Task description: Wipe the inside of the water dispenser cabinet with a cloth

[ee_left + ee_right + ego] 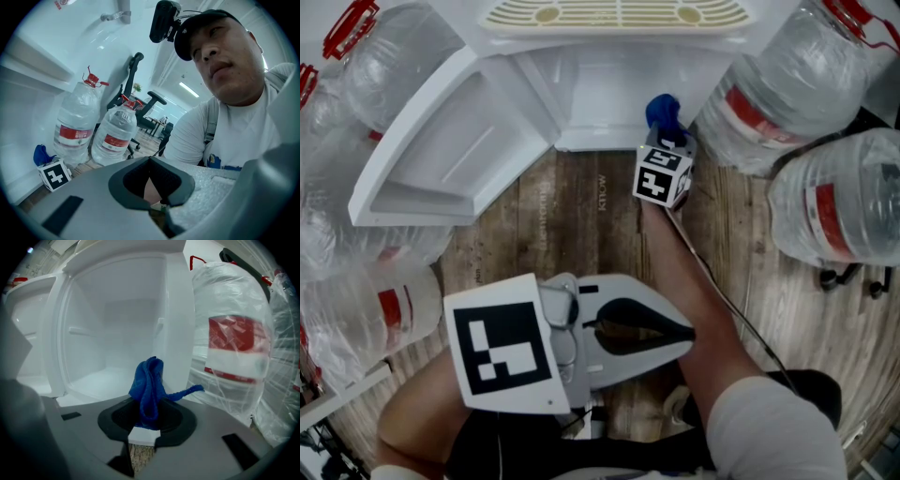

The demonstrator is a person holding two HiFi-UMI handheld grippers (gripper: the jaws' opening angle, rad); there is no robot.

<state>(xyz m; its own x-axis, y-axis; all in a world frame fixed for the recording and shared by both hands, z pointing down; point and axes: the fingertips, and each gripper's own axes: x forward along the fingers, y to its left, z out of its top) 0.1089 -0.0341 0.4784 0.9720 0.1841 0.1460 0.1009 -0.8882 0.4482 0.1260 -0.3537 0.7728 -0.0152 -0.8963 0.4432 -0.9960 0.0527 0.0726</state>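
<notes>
While the head camera looks down on a wood floor (572,225), plastic-wrapped water bottles (370,309) sit at 9 o'clock, red labels showing. Next over, at 10 o'clock, the cabinet door (450,150) is swung wide open, white, its inner face up.

Left gripper (689,330) is at 6 o'clock, low in the frame, with its big marker cube toward the left and its tip pointing to 3 o'clock. Its own view shows the left gripper (151,159) tongs drawn together to a point with nothing caught in them. It faces back at the person's white shirt, with two more bottles (115,136) and an office chair (140,93) off at 9–10 o'clock.

Cabinet (609,94) is at 12 o'clock, open and white inside, with a cream grille (619,14) on top.

Right gripper (667,136) is at 1 o'clock, at the end of an outstretched forearm (703,309), its marker cube facing the camera. Its tongs are clamped on the blue cloth (664,112), which sits at the right end of the cabinet's front lip; can't tell if it touches. In the right gripper view the cloth (149,385) stands up bunched out of the right gripper (145,420), one tail trailing toward 3 o'clock. The cabinet (117,333) interior is straight ahead, with a shelf ledge at 10 o'clock.

Large bottles (797,94) fill 2–3 o'clock; one wrapped bottle (234,348) is just beside the cabinet's right wall.
</notes>
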